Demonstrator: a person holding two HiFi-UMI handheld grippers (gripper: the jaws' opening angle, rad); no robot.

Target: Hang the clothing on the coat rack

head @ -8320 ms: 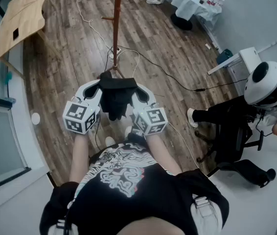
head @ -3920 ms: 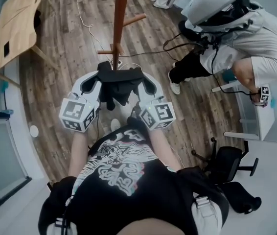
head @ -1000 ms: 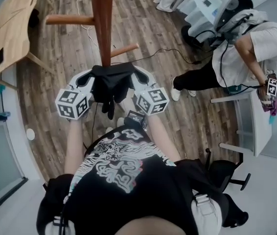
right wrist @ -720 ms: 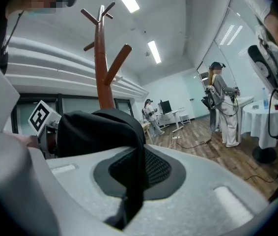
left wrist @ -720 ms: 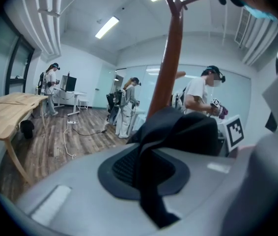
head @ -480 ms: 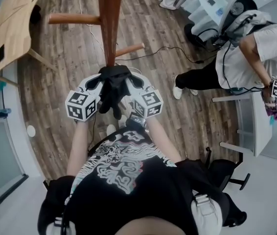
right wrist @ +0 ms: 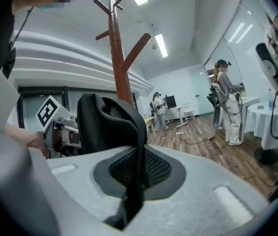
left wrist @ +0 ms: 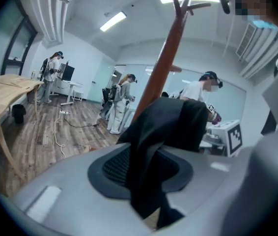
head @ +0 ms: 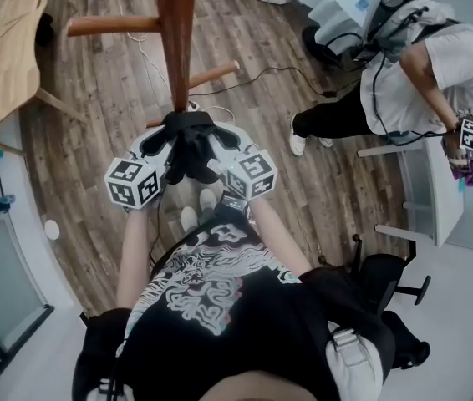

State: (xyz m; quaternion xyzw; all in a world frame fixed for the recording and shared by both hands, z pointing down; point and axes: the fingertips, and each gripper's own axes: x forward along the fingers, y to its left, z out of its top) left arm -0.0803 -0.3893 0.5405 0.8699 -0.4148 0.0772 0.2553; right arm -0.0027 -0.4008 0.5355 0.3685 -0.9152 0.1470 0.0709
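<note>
A black garment (head: 190, 144) hangs bunched between my two grippers, right in front of the brown wooden coat rack (head: 175, 32). One of the rack's pegs (head: 107, 26) points left and a lower peg (head: 216, 75) points right. In the left gripper view the garment (left wrist: 163, 127) drapes over the pad of my left gripper (left wrist: 151, 191). Its jaws have just been opening, and a gap shows beside the cloth still lying between them. My right gripper (right wrist: 131, 181) is shut on a fold of the garment (right wrist: 107, 122). The rack (right wrist: 119, 58) rises just behind it.
A person in a white shirt (head: 412, 65) stands at the right beside a white table (head: 424, 190). An office chair (head: 387, 278) is at the lower right and a wooden table (head: 7, 48) at the far left. Cables (head: 136, 23) run over the wood floor around the rack.
Both grippers have drawn closer together and sunk a little in front of the pole. The garment between them is more bunched up.
</note>
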